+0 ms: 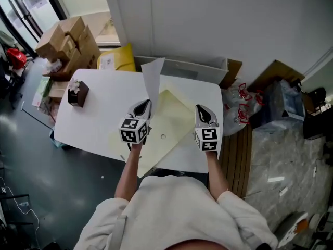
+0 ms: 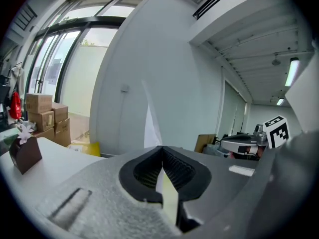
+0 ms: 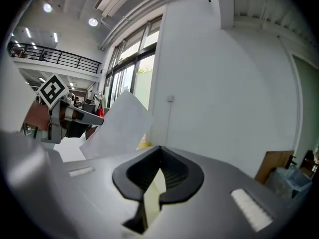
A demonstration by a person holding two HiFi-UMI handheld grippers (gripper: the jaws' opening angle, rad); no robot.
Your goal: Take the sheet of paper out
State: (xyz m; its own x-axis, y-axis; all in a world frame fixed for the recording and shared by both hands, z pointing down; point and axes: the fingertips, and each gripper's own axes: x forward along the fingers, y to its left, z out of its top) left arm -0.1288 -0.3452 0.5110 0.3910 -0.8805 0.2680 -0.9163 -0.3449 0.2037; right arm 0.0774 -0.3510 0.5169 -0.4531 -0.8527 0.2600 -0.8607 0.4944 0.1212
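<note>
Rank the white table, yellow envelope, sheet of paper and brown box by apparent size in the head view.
1. white table
2. yellow envelope
3. sheet of paper, lifted toward the camera and seen at a slant, so this rank is less sure
4. brown box

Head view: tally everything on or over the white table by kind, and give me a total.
Hand-held gripper: 2
Envelope: 1
Sheet of paper: 1
Brown box: 1
Total: 5
</note>
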